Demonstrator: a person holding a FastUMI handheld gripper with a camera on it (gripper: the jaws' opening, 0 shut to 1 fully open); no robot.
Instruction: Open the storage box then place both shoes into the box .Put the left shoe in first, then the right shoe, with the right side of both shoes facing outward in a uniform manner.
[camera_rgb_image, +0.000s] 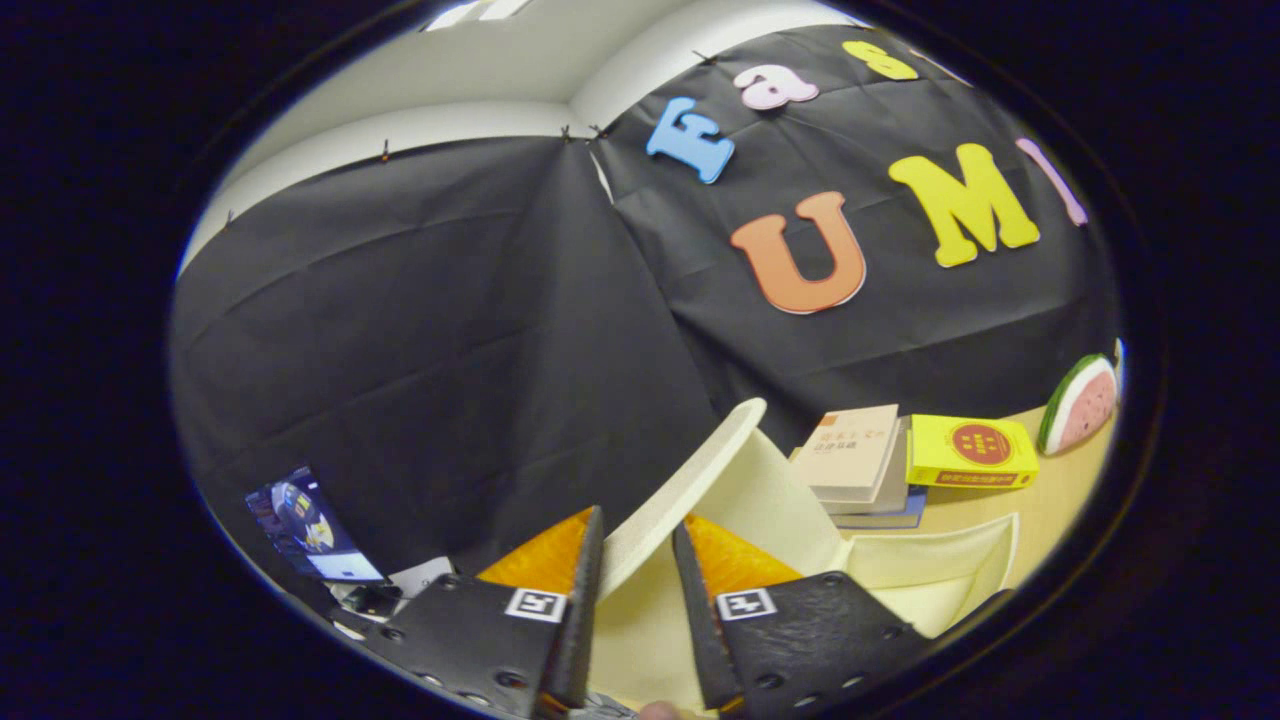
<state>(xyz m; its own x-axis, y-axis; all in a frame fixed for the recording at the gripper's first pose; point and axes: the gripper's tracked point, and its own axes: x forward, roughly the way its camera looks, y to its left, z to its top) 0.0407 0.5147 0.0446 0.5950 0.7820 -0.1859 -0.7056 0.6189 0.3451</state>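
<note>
Desk (1060, 500): a pale wood top beyond the box, carrying loose props near the work area.

Storage box (940, 580): cream-coloured, lying on the desk just ahead of and to the right of the fingers; an open edge or wall of it shows beside the right finger. How far it is opened I judge as partway, since the flap is raised but not laid back.

Lid flap (690, 480): a cream panel rising at a slant from between the fingers up toward the cloth wall. It looks thin and bendy.

Hand-held gripper (638, 545): the two fingers stand close together with the flap's lower edge running between them. They seem to pinch it, but whether both truly press on it is hard to tell here.

Book stack (865, 460): a few books piled just beyond the box, near enough for a swinging flap to reach.

Yellow box (972, 452): lying just beside the books, between them and the toy.

Watermelon slice toy (1080, 402): standing farther off, well apart from the gripper.

Shoes: I cannot place them from this view.

Risk, slipping: a light pinch on a smooth thin flap may let go, and the lid would fall shut.

Risk, dragging: pulling sideways rather than along the hinge arc could shift the whole light box.

Risk, knocking: folded fully back, the flap might strike the book stack.

Risk, order: the left shoe must go in first.
</note>
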